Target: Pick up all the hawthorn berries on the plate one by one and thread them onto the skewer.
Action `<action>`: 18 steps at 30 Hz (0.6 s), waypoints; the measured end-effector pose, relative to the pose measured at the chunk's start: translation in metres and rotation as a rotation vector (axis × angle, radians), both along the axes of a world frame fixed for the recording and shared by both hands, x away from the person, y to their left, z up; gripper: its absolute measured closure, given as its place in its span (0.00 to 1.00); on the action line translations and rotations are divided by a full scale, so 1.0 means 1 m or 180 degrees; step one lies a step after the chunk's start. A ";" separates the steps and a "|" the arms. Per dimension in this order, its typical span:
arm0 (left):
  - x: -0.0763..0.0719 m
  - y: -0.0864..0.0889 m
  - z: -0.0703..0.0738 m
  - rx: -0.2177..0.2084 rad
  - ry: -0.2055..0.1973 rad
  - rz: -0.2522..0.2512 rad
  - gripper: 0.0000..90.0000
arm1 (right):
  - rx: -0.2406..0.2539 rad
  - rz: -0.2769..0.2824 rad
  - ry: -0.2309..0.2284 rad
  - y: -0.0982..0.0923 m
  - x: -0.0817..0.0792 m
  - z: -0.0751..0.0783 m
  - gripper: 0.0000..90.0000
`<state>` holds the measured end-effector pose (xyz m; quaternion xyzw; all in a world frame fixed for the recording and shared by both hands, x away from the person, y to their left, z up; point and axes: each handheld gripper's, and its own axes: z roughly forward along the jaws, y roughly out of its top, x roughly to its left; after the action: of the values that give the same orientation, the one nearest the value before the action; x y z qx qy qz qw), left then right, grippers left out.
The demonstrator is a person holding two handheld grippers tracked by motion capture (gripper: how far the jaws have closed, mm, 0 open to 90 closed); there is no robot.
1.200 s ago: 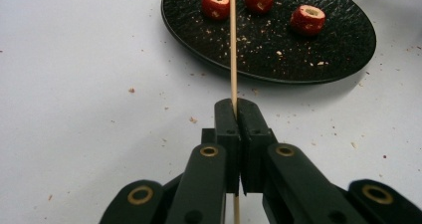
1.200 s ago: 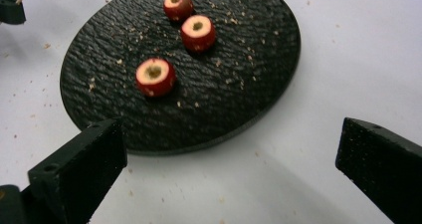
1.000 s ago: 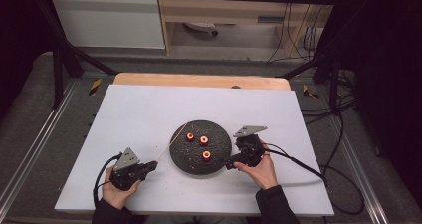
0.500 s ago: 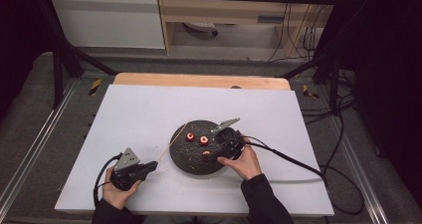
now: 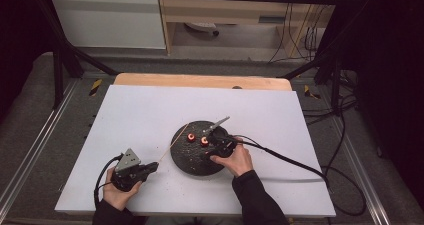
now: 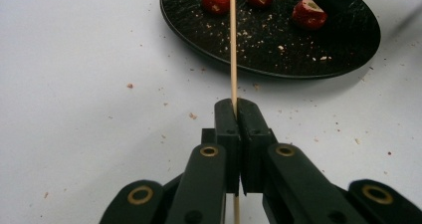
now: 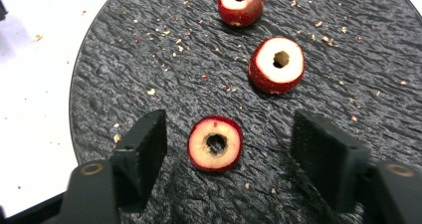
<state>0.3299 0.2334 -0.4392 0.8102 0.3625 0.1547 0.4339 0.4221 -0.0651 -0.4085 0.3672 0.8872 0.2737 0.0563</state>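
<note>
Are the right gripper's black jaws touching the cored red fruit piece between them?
Apart. The right gripper view shows the right gripper with dark plate visible on both sides of the fruit piece.

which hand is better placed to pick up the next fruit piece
Right: its tongs straddle the nearest cored fruit piece on the black plate, jaws closing but not yet touching. The left tongs are shut on the skewer.

The high view looks forward and down from above the person's side, taking in the whole counter [image 5: 150, 110] from well back. The left gripper view sits low, looking along its tongs [image 6: 238, 119] toward the black plate [image 6: 278, 59] at upper right of frame. The right gripper view hangs close above that same plate [image 7: 149, 59], shared by all three.
</note>
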 end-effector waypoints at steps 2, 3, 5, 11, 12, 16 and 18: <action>0.000 0.000 0.000 0.0007 0.0002 -0.0004 0.98 | -0.0008 -0.0033 0.0025 0.001 0.000 -0.001 0.41; 0.000 0.000 0.000 0.0006 0.0003 -0.0001 0.98 | -0.0009 -0.0032 0.0028 0.001 0.000 -0.001 0.44; 0.001 0.000 -0.001 -0.0009 0.0017 -0.0009 0.98 | -0.0027 -0.0028 0.0061 0.001 0.000 -0.003 0.47; 0.001 0.000 0.000 -0.0035 0.0024 -0.0011 0.98 | 0.0036 -0.0081 0.0212 0.002 0.001 -0.002 0.57; 0.001 -0.001 0.000 -0.0027 0.0024 -0.0012 0.98 | 0.0027 -0.0087 0.0251 0.002 0.002 -0.003 0.57; 0.001 0.000 0.000 -0.0021 0.0014 -0.0009 0.98 | 0.0023 -0.0125 0.0318 0.003 0.003 -0.005 0.62; 0.001 0.000 0.000 -0.0019 0.0013 -0.0009 0.98 | 0.0029 -0.0125 0.0362 0.004 0.004 -0.006 0.65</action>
<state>0.3305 0.2331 -0.4388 0.8097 0.3627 0.1514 0.4357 0.4261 -0.0614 -0.4148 0.3998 0.8803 0.2553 0.0095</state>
